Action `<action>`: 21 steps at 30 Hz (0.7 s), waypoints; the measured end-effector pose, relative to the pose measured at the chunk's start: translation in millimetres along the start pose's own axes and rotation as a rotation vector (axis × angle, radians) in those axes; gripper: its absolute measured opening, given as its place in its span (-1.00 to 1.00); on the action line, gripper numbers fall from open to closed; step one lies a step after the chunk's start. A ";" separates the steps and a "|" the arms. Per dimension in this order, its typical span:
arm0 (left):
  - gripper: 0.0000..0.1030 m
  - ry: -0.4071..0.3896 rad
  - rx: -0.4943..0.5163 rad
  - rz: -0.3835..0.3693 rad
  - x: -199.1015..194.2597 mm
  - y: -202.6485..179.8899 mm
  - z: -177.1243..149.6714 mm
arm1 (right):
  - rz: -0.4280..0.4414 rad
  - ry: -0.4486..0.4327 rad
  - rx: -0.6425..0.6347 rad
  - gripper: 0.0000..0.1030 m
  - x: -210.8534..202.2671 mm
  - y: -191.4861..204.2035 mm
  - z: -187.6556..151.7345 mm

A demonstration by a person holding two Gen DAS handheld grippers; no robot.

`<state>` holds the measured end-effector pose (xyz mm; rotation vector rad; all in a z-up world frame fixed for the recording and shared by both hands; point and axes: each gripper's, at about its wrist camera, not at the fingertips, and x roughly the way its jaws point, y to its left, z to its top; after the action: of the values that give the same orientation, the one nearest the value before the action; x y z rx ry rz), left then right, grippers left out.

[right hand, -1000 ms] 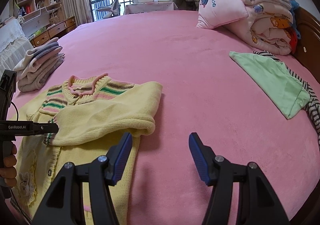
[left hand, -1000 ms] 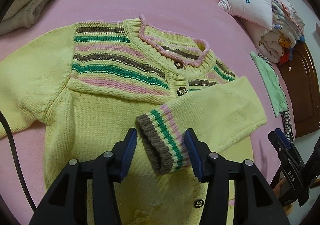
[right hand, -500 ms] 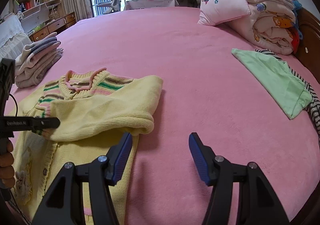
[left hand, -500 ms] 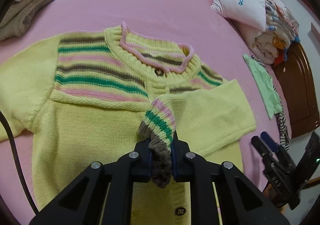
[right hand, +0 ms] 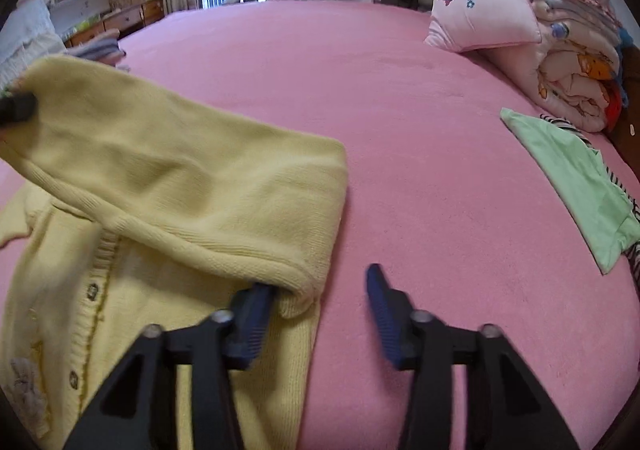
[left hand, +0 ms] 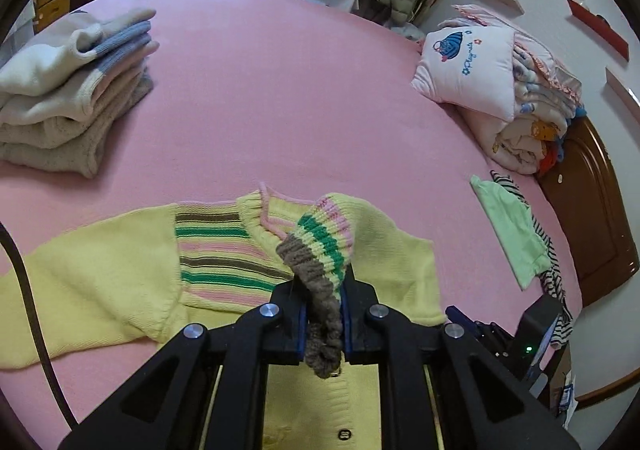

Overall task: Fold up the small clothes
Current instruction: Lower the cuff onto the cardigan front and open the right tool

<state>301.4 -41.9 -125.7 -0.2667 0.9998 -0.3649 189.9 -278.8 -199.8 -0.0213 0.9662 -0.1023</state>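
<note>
Fingers of the left gripper are clamped on the striped cuff, holding that sleeve up off the yellow cardigan on the bed, likely to re-lay it; the right gripper is closing around the sleeve's folded edge, not yet pinching.

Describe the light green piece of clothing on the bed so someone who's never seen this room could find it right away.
Start at the pink bed and look toward the dark wooden headboard, below the stack of folded quilts. There lies the light green garment, flat near the bed's edge, on top of a black-and-white striped piece. It is the only plain mint-green item; the yellow cardigan is knitted and striped.
</note>
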 end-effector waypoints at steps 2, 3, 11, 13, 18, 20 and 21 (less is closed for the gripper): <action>-0.80 0.015 -0.012 0.021 5.9 8.2 -1.8 | 0.012 -0.008 0.000 -0.47 -2.9 -0.6 -2.9; -0.80 0.021 -0.017 0.032 9.7 12.7 -4.1 | 0.008 -0.012 -0.002 -0.48 -5.2 -0.7 -4.2; -0.80 0.146 -0.062 0.116 57.2 51.8 -34.7 | -0.039 0.017 -0.086 -0.47 -5.7 11.8 -12.5; -0.80 0.172 -0.068 0.124 65.1 58.5 -43.2 | -0.037 0.035 -0.104 -0.46 -7.0 13.1 -12.6; -0.77 0.180 -0.064 0.118 68.4 63.5 -51.3 | 0.064 0.029 -0.040 -0.35 -29.8 -3.9 -10.2; -0.74 0.180 -0.070 0.115 68.0 63.9 -52.9 | 0.105 -0.003 0.011 -0.19 -41.6 -13.7 -3.1; -0.72 0.181 -0.074 0.114 68.3 64.9 -53.4 | 0.115 -0.019 0.034 -0.10 -45.8 -18.2 2.3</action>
<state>300.5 -14.2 -230.4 -0.2447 1.2026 -0.2514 164.6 -292.6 -159.8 0.0647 0.9446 -0.0122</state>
